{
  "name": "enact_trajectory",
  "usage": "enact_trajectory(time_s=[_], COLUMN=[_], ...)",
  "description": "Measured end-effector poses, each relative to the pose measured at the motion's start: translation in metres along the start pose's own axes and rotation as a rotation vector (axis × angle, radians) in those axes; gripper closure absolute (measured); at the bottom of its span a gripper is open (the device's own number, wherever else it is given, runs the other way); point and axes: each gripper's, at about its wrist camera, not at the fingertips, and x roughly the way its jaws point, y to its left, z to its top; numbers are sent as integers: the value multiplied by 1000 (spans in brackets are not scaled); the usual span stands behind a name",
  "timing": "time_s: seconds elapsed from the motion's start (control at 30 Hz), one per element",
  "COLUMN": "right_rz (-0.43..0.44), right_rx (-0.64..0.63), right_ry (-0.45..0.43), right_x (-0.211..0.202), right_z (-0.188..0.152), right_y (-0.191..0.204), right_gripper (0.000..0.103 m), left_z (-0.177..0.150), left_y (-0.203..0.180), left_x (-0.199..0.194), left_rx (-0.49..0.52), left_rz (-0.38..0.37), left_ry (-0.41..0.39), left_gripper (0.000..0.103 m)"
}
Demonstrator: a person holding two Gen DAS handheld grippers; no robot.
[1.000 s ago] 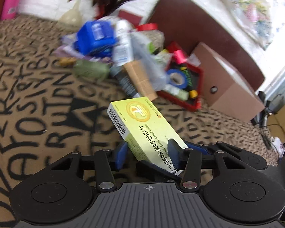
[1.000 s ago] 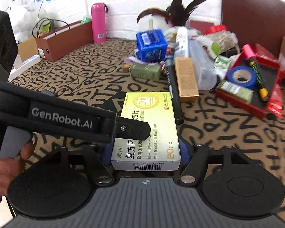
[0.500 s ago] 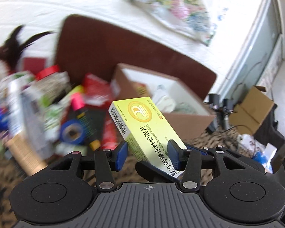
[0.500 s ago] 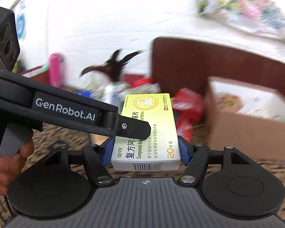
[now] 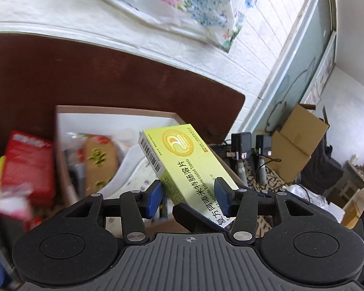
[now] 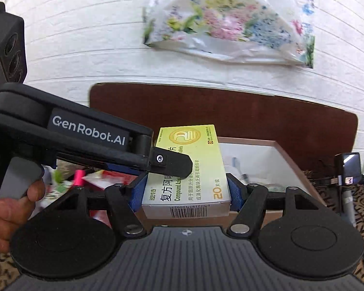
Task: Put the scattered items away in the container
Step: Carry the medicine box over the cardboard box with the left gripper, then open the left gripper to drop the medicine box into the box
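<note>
A yellow-green medicine box (image 6: 190,167) is clamped between the blue pads of the right gripper (image 6: 185,190), which squeeze its two long sides. The left gripper (image 5: 186,197) reaches across the box's top; one of its pads lies against the box face while the other stands just clear of the box edge, so its jaws are apart and not clamping. A person's hand (image 6: 9,215) holds the left gripper's handle.

The box hangs in the air in front of an open cardboard container (image 5: 60,150), whose white interior already holds packets and a crumpled white bag.

To do this step well, it seems wise to carry the box fully over the container rim, draw the left gripper clear, then let go low so it lands flat.

The box is smooth printed card, rectangular and thin, with a barcode on its end. The container is matte brown card. Beside it, red packaging (image 5: 28,162) blurs.
</note>
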Motion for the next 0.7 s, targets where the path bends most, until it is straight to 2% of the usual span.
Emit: enact_trajectory(time_s=[0.17,0.3,0.33,0.37,0.4,0.43,0.47,0.5,0.53,0.57,0.7], right_rz=[-43,-81,-94,-106,-118,-125,-137,-155,-173,-190,-178], right_rx=[-8,-23,-28,-34,-42,-53,-67,-83,-97,-111,-173], right_ry=[40,69,74,80,90,112,145,182,215,233,215], right_x=[39,68,78,89,100,112,125,137,146,150,135], right_z=[1,6,9,12,15,17,17,16,14,12,-1], right_y=[-35,-58,-63,-68,-73,-76,-80,-82,-84,-84,-75], right_gripper=[32,32,32,32,32,31,31,29,18,14,13], left_z=[18,40,48,54,58,61,62,61,60,57,45], left_y=[4,9,10,11,12,13,15,16,18,20,24], left_x=[57,103,116,129,140,149,155,156,155,153,141], left_rx=[-22,-37,-36,-33,-33,-34,-33,-27,-17,-6,9], left_rz=[-17,-23,-21,-14,8,51,92,116,111,89,76], left_ry=[37,33,34,39,49,58,60,58,61,65,106], left_gripper=[42,40,37,28,14,8,3,3,3,3,2])
